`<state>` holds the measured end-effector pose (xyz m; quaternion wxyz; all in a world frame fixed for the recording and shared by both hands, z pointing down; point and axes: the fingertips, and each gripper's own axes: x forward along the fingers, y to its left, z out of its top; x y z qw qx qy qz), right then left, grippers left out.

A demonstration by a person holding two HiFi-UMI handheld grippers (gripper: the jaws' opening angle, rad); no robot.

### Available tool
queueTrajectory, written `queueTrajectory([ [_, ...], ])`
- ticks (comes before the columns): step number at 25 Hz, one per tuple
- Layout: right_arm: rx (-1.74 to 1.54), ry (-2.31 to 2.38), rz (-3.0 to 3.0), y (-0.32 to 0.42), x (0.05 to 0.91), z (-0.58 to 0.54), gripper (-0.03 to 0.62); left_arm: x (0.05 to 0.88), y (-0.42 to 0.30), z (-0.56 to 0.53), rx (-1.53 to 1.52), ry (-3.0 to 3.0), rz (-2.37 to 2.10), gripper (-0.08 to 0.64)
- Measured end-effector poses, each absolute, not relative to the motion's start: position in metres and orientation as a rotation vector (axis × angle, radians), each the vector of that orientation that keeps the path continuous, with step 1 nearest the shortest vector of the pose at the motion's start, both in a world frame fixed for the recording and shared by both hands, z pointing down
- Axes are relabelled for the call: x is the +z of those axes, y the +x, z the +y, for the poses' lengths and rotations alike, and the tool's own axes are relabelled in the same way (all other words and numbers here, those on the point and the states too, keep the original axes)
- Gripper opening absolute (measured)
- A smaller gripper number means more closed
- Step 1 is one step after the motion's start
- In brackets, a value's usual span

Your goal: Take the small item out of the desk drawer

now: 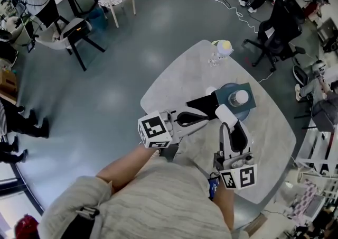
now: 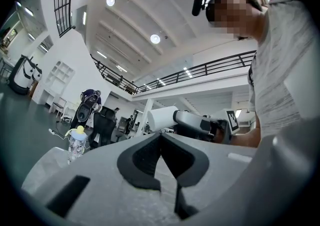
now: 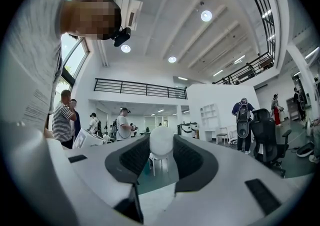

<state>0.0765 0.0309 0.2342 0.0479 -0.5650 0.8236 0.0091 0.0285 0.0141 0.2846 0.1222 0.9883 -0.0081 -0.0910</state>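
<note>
The right gripper (image 3: 161, 157) is closing its jaws on a small white item (image 3: 161, 141). The rounded body of the item is sitting between the two dark pads, one on either side of it. In the head view this gripper (image 1: 227, 125) is pointing away from the person. It is holding the white item (image 1: 226, 115) up over the table (image 1: 179, 82), at the near edge of a teal box (image 1: 250, 103). A white round piece (image 1: 241, 97) is resting on top of that box. A flat black shape (image 1: 202, 104) is lying against the box's left side, and whether it is a pulled-out drawer cannot be told.

The left gripper (image 2: 160, 137) is keeping its jaws together, with the pad tips meeting and nothing between them. In the head view it (image 1: 204, 118) is lying across from the left, with its tips near the black shape and just beside the right gripper. From the left gripper view, the right gripper is showing straight ahead, with the white item (image 2: 162, 118) sticking out of its front.

Farther out, a clear bottle with a yellow cap (image 1: 222, 52) is standing upright near the far edge of the table, well apart from both grippers. Beyond the table, a black office chair (image 1: 277, 26) is standing on the grey floor.
</note>
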Motion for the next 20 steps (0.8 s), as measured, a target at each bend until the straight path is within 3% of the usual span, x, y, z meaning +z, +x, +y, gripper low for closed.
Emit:
queueTrajectory([
  [20, -0.023, -1.718, 2.523, 0.084, 0.246, 0.035, 0.146, 0.291, 0.038, 0.017, -0.249, 2.876, -0.021, 0.015],
])
